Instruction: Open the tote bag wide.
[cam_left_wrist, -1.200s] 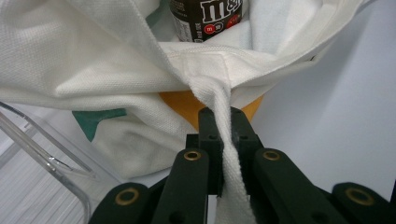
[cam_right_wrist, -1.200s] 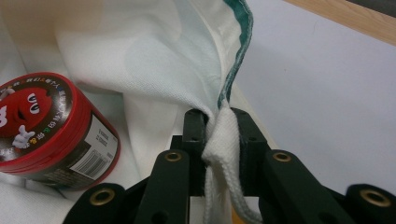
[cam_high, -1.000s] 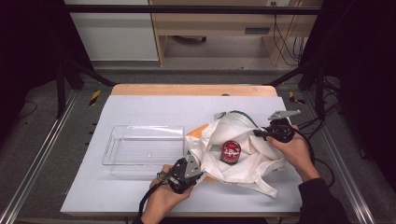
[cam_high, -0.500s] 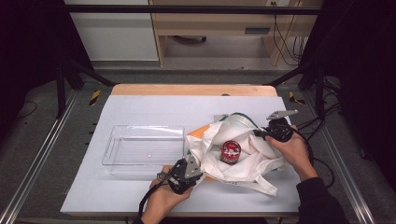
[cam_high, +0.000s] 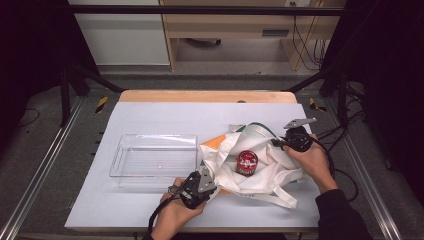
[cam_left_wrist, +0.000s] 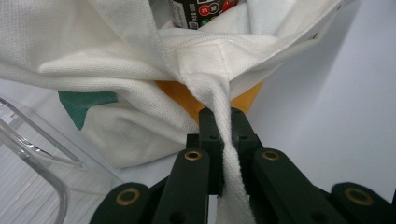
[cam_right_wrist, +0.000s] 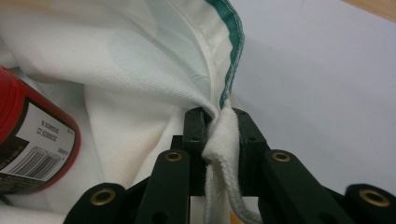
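Tote bag (cam_high: 250, 167) beside clear tray (cam_high: 152, 160)

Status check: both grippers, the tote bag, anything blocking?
Left gripper and right gripper each clamp a bag strap. Tote bag held open, red can inside. Nothing blocking.

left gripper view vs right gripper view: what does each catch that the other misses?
Left gripper view alone: the clear tray's rim, orange and teal patches on the bag, and the left tongs shut on a strap. Right gripper view alone: the can's barcode label, the bag's teal-stitched edge, and the right tongs shut on bunched strap. Both: the white bag, the red can inside it, and the white tabletop.
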